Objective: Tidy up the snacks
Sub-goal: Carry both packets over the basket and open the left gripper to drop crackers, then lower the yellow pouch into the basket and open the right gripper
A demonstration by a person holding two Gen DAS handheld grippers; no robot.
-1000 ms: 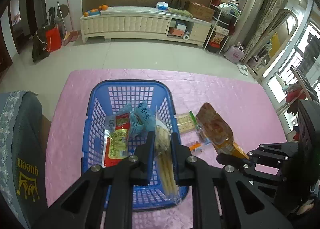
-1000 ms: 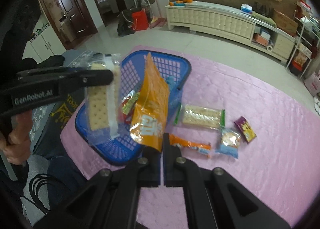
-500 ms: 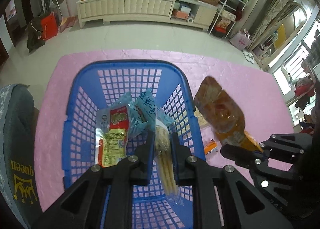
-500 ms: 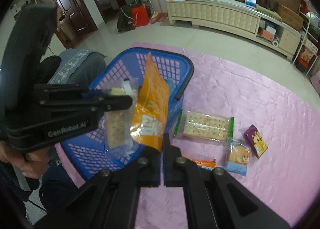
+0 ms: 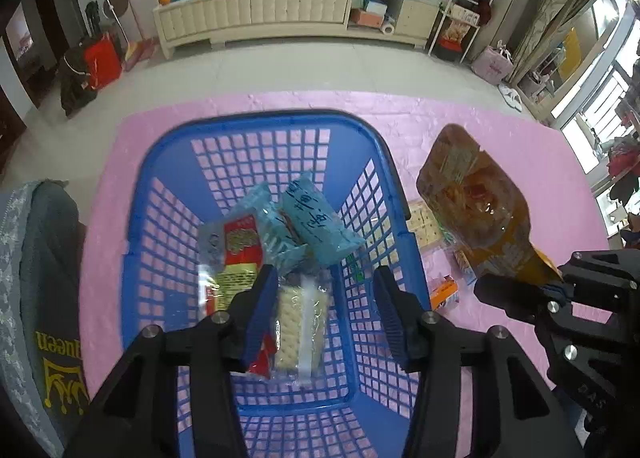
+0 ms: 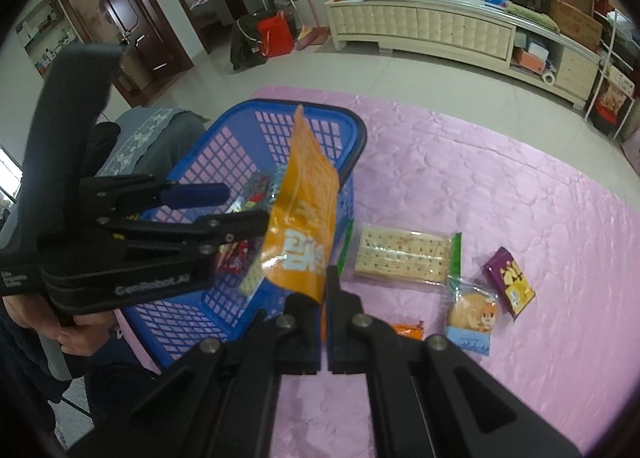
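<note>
A blue plastic basket [image 5: 168, 242] stands on the pink mat [image 5: 460, 129]; it also shows in the right wrist view [image 6: 240, 125]. My left gripper [image 5: 326, 298] is open above the basket. A clear cracker pack [image 5: 300, 326] lies in the basket below it, beside a red snack pack [image 5: 236, 254] and light blue packets [image 5: 316, 225]. My right gripper [image 6: 324, 298] is shut on an orange snack bag [image 6: 308, 217] and holds it upright beside the basket's right rim; the bag also shows in the left wrist view [image 5: 476, 209].
On the mat right of the basket lie a long cracker pack [image 6: 404, 254], a round biscuit packet [image 6: 472, 310], a purple packet [image 6: 508, 286] and a small orange packet [image 6: 408, 330]. A grey chair back [image 5: 44, 298] stands left of the basket.
My left gripper has opened and let go of the cracker pack, which now lies in the basket. My right gripper has brought the orange bag closer to the basket.
</note>
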